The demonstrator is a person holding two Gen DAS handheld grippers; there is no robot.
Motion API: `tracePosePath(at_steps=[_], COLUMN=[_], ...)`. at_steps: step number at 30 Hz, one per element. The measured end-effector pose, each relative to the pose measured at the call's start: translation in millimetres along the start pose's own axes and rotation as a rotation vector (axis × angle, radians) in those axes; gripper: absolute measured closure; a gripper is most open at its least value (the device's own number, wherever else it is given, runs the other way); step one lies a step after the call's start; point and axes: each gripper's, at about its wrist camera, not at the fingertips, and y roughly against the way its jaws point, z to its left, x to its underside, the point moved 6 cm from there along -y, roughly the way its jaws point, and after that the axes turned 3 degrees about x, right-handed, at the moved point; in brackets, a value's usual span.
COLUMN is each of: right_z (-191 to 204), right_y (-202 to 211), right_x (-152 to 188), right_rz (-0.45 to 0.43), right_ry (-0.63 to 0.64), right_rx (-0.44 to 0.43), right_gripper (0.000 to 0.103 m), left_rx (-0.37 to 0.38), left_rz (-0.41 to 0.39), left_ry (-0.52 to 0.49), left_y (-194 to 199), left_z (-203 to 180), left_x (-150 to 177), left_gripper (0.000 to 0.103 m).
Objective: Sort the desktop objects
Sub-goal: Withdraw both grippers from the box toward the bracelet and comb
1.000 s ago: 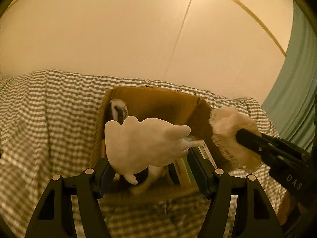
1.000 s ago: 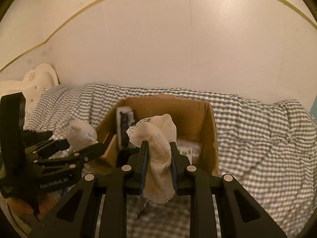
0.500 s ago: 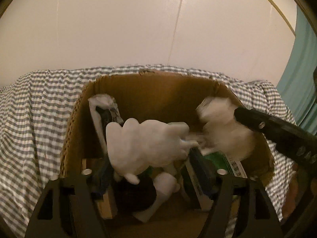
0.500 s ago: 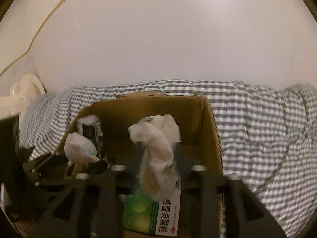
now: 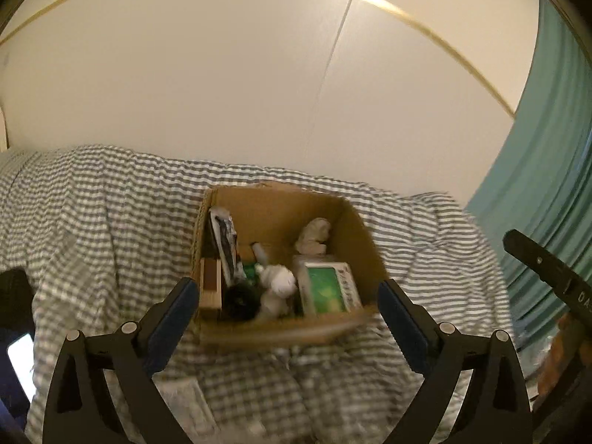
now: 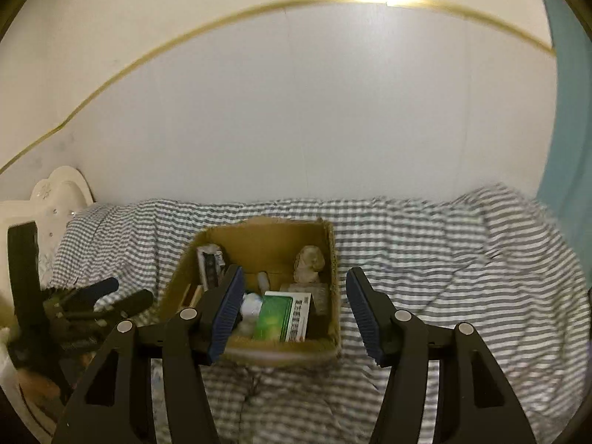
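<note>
Cloth items that both grippers carried a second earlier lay in the cardboard box [image 5: 355, 222]: the white glove [image 5: 277, 285] left of the green packet [image 5: 327, 288], the lace cloth [image 5: 312, 236] behind. Left gripper [image 5: 286, 305] and right gripper [image 6: 296, 309] were opening, wide and empty, freed for further sorting.

A brown corrugated cardboard box [image 5: 355, 229] is seen on a grey-and-white checked cloth [image 5: 92, 222]. Inside the box, a green-and-white printed carton [image 6: 283, 316], a cream lace-edged fabric piece [image 6: 309, 263] and a white soft toy [image 5: 277, 283] are noted. Right of the box, a teal pleated curtain [image 5: 547, 170] is recorded.
</note>
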Motion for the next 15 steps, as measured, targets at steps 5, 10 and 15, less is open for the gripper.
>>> tracePosePath(at_steps=[5,10,15], right_z=[12,24,29], right_y=[79,116,114], right_x=[10,37,79], right_rz=[-0.027,0.000,0.051], right_ry=[0.022,0.071,0.028], right_rx=[-0.015,-0.035,-0.064], right_gripper=[0.042,0.040,0.039], left_rx=[-0.042,-0.087,-0.131], left_rz=[0.001,0.025,0.104], left_ry=[0.008,0.007,0.034], left_y=[55,71,48], left_z=[-5,10,33], left_x=[24,75,127], left_gripper=[0.000,0.000,0.000])
